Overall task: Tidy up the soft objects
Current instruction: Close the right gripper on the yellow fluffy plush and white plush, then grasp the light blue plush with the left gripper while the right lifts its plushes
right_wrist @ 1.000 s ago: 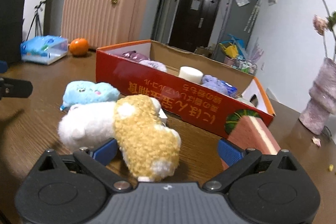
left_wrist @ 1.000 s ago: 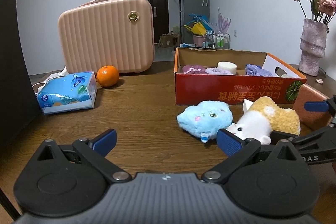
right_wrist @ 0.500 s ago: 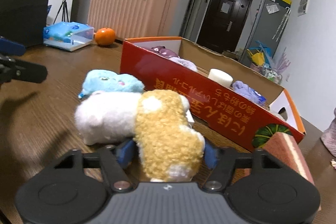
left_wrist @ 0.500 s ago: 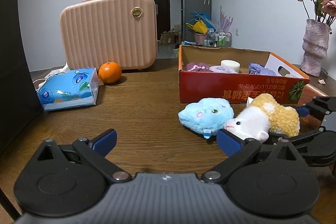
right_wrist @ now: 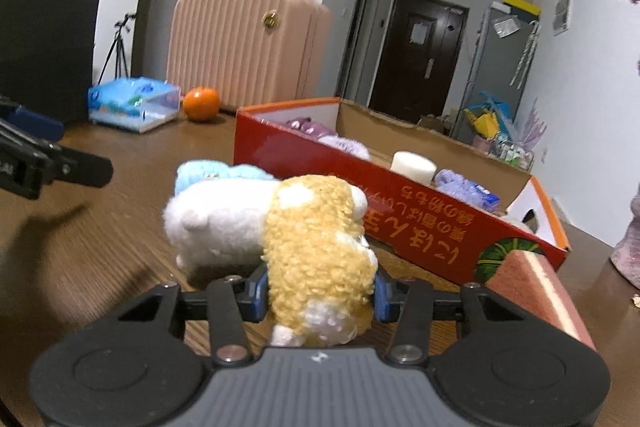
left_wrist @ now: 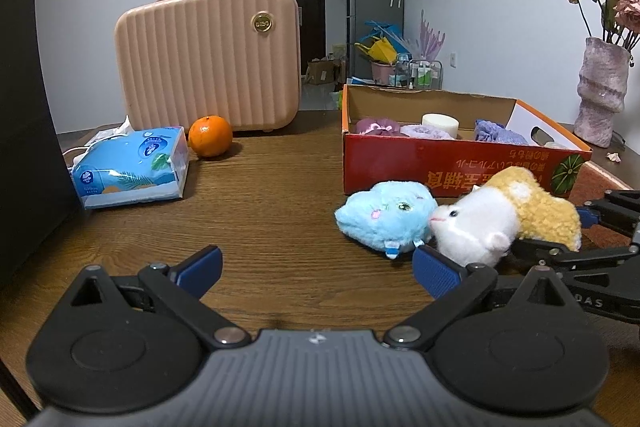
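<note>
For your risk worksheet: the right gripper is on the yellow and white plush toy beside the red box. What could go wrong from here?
1. The right gripper is closing on only the plush toy's yellow end, so the toy may sag or slip.
2. Its white head touches the blue plush, which might get dragged.
3. The toy could catch on the red box wall.

On the counter the box sits to the right, the suitcase behind at left. Before the suitcase lies the orange — left of it, the tissue pack. Two plush toys touch before the box: one left, the hamster right. A vase stands behind the box.
</note>
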A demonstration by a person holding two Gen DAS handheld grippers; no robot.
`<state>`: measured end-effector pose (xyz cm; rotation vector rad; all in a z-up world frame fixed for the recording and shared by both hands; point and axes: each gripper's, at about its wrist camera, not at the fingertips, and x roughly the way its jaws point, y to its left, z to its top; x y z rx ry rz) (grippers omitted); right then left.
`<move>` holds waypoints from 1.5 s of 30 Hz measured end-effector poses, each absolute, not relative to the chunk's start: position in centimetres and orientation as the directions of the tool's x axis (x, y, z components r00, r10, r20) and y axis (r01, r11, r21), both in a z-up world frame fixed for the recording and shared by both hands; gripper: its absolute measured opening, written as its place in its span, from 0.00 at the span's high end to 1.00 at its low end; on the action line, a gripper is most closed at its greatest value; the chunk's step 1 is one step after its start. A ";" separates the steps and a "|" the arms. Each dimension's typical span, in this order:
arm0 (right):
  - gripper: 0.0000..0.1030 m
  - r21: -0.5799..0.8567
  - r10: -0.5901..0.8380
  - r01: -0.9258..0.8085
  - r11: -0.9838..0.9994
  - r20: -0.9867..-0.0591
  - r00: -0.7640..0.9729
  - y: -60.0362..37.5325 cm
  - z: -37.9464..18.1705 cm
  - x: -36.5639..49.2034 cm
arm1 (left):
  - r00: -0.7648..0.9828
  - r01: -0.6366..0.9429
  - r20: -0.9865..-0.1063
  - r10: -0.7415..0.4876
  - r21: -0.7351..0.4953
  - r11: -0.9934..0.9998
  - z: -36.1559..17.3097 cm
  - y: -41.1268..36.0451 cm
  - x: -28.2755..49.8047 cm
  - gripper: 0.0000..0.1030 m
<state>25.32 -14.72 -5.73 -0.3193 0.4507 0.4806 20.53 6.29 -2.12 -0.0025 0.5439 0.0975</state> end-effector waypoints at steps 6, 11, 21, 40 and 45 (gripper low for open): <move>0.55 -0.128 0.345 -0.434 0.892 -0.429 0.835 -16.2 -4.7 24.1 | 0.855 -0.094 -0.510 0.091 0.020 0.995 -2.0 6.4 20.5 0.00; 0.55 -0.080 0.292 -0.346 0.935 -0.383 0.877 -17.7 -4.1 23.3 | 0.856 -0.094 -0.509 0.090 0.019 0.995 -2.0 6.4 20.4 0.00; 0.55 -0.015 0.189 -0.207 0.978 -0.342 0.920 -19.9 -3.6 23.1 | 0.853 -0.097 -0.515 0.089 0.011 0.995 -2.1 6.5 20.6 0.00; 0.55 -0.006 0.118 -0.126 0.992 -0.310 0.943 -20.8 -3.7 24.5 | 0.827 -0.052 -0.561 0.039 -0.007 0.999 -3.2 5.1 24.5 0.00; 0.55 -0.014 0.108 -0.117 0.993 -0.299 0.948 -20.7 -3.7 25.0 | 0.822 -0.036 -0.570 0.017 -0.022 0.999 -3.5 4.4 26.3 0.00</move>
